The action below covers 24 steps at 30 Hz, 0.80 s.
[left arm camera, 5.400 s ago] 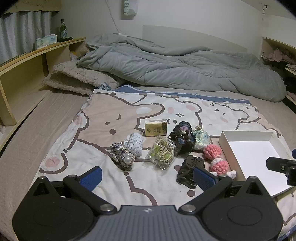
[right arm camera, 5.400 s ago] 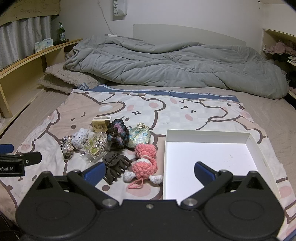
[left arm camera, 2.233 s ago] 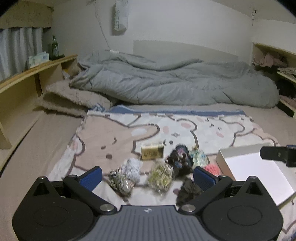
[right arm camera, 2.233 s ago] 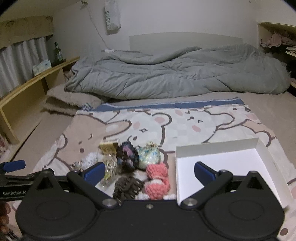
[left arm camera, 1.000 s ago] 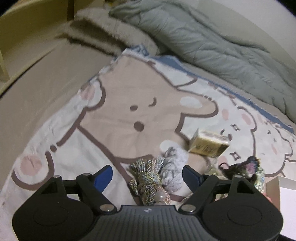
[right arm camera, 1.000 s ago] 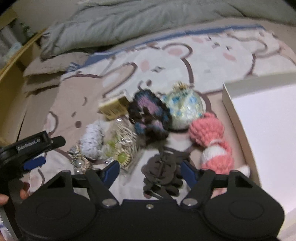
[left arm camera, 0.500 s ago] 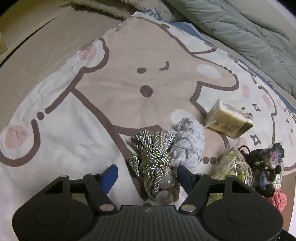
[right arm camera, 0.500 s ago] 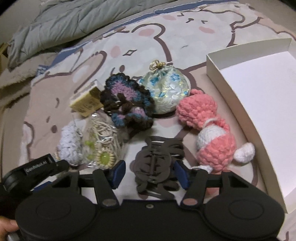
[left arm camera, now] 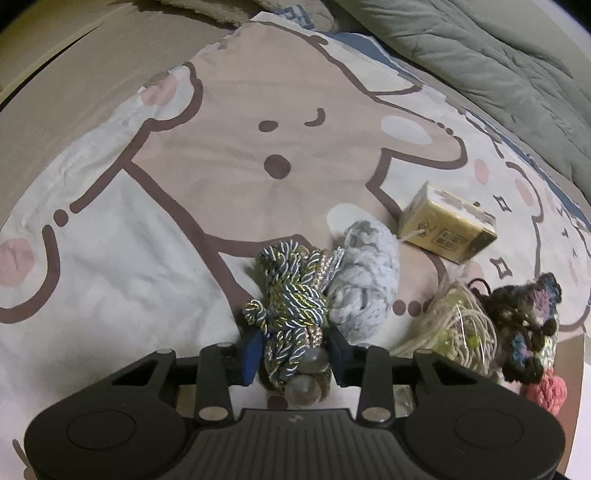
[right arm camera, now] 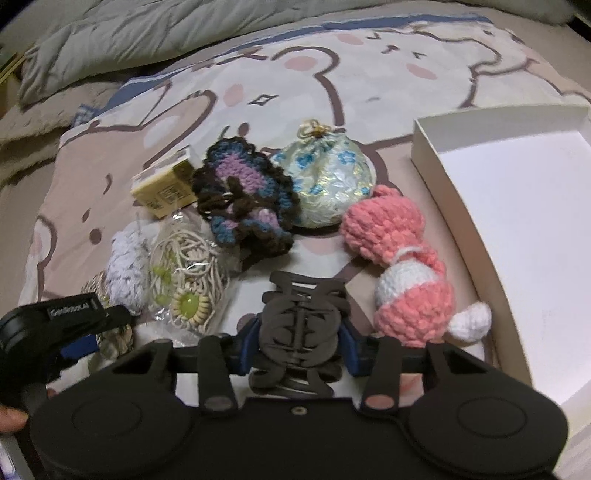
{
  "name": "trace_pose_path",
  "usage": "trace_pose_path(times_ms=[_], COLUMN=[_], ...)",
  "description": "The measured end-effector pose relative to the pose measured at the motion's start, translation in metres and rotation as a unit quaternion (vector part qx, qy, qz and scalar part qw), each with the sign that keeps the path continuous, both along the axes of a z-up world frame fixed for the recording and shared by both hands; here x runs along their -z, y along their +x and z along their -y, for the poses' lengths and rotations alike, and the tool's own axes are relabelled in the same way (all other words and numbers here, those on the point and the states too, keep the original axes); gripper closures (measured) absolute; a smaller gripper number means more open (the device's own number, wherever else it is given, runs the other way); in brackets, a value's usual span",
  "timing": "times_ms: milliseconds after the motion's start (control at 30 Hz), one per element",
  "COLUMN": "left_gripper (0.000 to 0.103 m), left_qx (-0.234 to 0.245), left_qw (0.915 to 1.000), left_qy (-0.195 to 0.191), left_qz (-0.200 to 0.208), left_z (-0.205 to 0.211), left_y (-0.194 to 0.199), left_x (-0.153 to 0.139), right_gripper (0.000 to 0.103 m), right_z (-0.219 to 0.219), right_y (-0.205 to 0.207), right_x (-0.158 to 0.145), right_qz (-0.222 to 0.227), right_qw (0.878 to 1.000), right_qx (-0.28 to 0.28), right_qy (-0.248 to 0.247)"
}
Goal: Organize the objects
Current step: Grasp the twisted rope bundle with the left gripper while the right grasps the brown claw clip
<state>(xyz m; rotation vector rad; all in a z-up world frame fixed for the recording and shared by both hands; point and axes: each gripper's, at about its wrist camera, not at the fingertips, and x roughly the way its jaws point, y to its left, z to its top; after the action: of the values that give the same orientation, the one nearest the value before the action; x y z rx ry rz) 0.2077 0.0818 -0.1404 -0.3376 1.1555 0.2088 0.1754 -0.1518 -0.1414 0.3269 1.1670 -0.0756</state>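
Covering most of both views, the bear-print blanket (left arm camera: 155, 236) carries everything, with the rumpled grey duvet (right arm camera: 155, 29) bunched along 12 o'clock. The open white cardboard box (right arm camera: 458, 229) sits at 3 o'clock in the right wrist view, its floor bare where visible.

Your right gripper (right arm camera: 300, 347) has its blue-padded jaws pinching the dark brown plastic claw hair clip (right arm camera: 301, 317) from both sides, at 6 o'clock. Just beside the clip, toward 3 o'clock, lies the pink-and-white crocheted doll (right arm camera: 402, 269), close against the box wall. The pale brocade drawstring pouch (right arm camera: 325, 184) sits at 12 o'clock, touching the dark crocheted purple-and-blue flower piece (right arm camera: 240, 199) at 11 o'clock.

Your left gripper (left arm camera: 295, 350) has its jaws closed on the twisted blue-gold cord tassel with grey beads (left arm camera: 295, 310), at 6 o'clock in its own view. The pale grey knitted yarn bundle (left arm camera: 365, 288) touches the tassel on its 3 o'clock side. At 4 o'clock lies the clear bag of cream hair ties (left arm camera: 454, 332). The small yellow cardboard packet (left arm camera: 447, 232) rests apart at 2 o'clock.
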Motion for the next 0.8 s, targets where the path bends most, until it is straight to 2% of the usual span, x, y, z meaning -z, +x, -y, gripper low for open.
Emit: trace_pose_path(times_ms=[267, 633, 800], left_gripper=[0.067, 0.067, 0.067], left_qx=[0.019, 0.061, 0.069], left_qw=[0.9995, 0.9931, 0.9901], left_qy=[0.009, 0.024, 0.017], left_qz=[0.024, 0.097, 0.121], left_z=[-0.002, 0.017, 0.025], left_y=[-0.018, -0.051, -0.065], left_x=[-0.022, -0.073, -0.092], right_gripper=[0.057, 0.057, 0.057], right_z=[0.005, 0.01, 0.012], right_y=[-0.008, -0.025, -0.036], right_x=[-0.018, -0.057, -0.078], right_qz=[0.036, 0.11, 0.144], right_qw=[0.998, 0.99, 0.984], right_qx=[-0.045, -0.077, -0.094], right_qy=[-0.012, -0.052, -0.052])
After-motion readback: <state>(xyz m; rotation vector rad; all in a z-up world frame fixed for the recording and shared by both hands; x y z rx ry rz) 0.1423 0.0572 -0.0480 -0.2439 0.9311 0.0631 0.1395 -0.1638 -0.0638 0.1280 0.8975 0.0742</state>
